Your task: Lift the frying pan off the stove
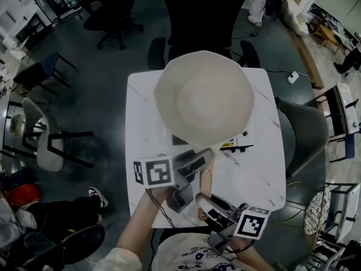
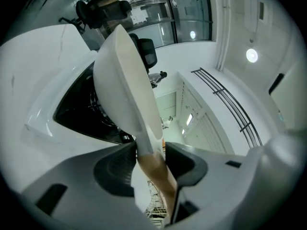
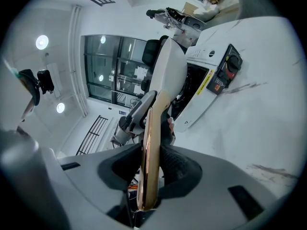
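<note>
A white frying pan (image 1: 204,97) hangs tilted above the table, its underside toward the head view, covering most of the white portable stove (image 1: 238,145). Its copper-coloured handle (image 1: 206,182) runs back toward me. My left gripper (image 1: 194,164) is shut on the handle close to the pan bowl. My right gripper (image 1: 207,201) is shut on the handle's tail end. In the left gripper view the pan (image 2: 122,80) stands clear of the black burner (image 2: 81,114), with the jaws (image 2: 151,150) clamped on the handle. The right gripper view shows the handle (image 3: 149,143) between the pads and the stove (image 3: 211,83) beyond.
The stove sits on a white marble table (image 1: 259,176). A black office chair (image 1: 197,16) stands at the far side, a white chair (image 1: 42,140) to the left, a grey chair (image 1: 304,134) to the right. A power strip (image 1: 293,77) lies on the floor.
</note>
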Demonstrator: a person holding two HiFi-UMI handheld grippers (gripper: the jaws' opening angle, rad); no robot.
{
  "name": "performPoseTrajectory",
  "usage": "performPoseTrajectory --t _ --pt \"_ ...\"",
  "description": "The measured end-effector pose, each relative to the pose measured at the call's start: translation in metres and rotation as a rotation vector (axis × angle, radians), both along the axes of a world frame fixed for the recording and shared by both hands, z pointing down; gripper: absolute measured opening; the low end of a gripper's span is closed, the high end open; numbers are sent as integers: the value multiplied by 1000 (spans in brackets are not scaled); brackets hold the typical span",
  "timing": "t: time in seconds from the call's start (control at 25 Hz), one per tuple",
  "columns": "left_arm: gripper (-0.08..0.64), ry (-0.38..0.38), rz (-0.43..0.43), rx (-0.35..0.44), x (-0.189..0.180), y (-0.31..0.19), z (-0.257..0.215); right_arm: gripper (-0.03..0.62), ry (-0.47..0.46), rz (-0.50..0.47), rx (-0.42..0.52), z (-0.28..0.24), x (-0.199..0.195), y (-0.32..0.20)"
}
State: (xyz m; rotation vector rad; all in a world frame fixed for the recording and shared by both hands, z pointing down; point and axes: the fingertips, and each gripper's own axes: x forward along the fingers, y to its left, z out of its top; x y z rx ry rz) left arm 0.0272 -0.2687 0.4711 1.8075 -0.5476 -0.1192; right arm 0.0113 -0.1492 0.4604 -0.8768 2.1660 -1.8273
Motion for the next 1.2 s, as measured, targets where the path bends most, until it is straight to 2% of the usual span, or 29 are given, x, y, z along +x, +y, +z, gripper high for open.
performPoseTrajectory --t 0.28,0.68,1.0,1.2 --pt "169 29 20 -35 8 -6 2 126 -13 -14 -5 -2 -1 -1" --pt "172 35 46 -31 13 -10 4 126 -12 -21 -7 -1 2 -3" --pt "175 39 9 -49 16 -15 5 124 -4 -27 -13 -1 3 -3" --pt "175 90 -27 -70 15 -15 7 123 -9 -28 -19 2 4 -2"
